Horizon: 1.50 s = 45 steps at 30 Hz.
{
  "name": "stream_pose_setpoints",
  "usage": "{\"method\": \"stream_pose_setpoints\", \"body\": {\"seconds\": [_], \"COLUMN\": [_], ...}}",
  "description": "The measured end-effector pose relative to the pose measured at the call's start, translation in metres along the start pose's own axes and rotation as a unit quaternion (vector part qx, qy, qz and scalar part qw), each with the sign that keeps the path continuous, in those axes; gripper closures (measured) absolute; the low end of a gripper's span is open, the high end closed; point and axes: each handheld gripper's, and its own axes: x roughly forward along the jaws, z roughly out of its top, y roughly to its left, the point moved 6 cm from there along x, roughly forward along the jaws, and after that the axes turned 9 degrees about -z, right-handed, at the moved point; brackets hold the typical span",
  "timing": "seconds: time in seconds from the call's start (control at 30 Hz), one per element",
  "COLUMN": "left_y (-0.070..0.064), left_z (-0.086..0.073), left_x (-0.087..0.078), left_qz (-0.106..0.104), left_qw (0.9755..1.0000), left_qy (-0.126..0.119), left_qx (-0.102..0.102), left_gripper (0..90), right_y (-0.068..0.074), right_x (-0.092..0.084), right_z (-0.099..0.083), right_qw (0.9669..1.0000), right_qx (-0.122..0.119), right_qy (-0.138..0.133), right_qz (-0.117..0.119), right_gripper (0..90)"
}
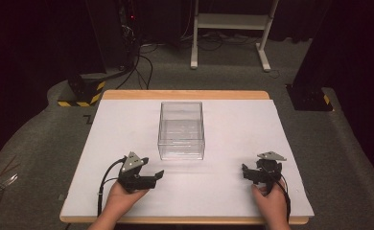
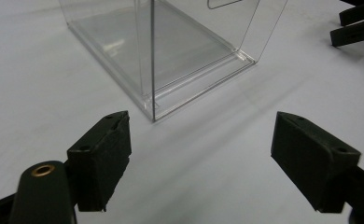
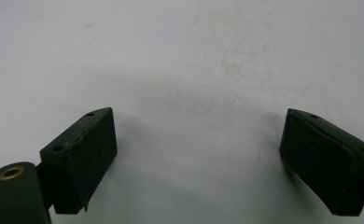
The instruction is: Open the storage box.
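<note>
No readable text, labels, brands or numbers anywhere I can see. Closest thing to a sign: yellow-and-black hazard stripes on the black base (image 1: pixel 82 93) on the floor past the table's far-left corner, and a small yellow patch on the black base (image 1: pixel 309 97) at the far right. A dark mark on the white table sheet (image 1: pixel 87 118) near its far-left edge could be a letter, too small to tell. My left gripper view catches a faint rounded outline on the wall of the clear box (image 2: pixel 224 3), no lettering in it.
</note>
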Motion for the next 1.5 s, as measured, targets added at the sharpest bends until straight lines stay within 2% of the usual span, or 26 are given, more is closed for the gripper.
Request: {"method": "stream_pose_setpoints", "body": {"seconds": [0.23,0.67,0.93,1.07,1.5], "left_y": [-0.005,-0.014,-0.016,-0.016,-0.011], "left_z": [0.007,0.021,0.028,0.030,0.043], "left_x": [0.010,0.027,0.038,0.044,0.058], "left_qz": [-0.013,-0.016,-0.002,0.004,0.013], "left_qw": [0.9998,0.9994,0.9995,0.9992,0.9981], "left_qy": [-0.006,-0.030,-0.031,-0.041,-0.061], "left_qx": [-0.015,-0.008,0.003,-0.001,-0.005], "left_gripper": [22.6,29.2,33.8,39.7,49.3], "right_y": [0.000,0.000,0.000,0.000,0.000], "right_x": [0.000,0.000,0.000,0.000,0.000], "right_z": [0.000,0.000,0.000,0.000,0.000], "right_qw": [1.0000,1.0000,1.0000,1.0000,1.0000], "right_qx": [0.000,0.000,0.000,0.000,-0.001], "right_qy": [0.000,0.000,0.000,0.000,-0.001], "right_qz": [0.001,0.001,0.001,0.001,0.002], "right_gripper": [10.7,10.7,10.8,10.8,10.9]}}
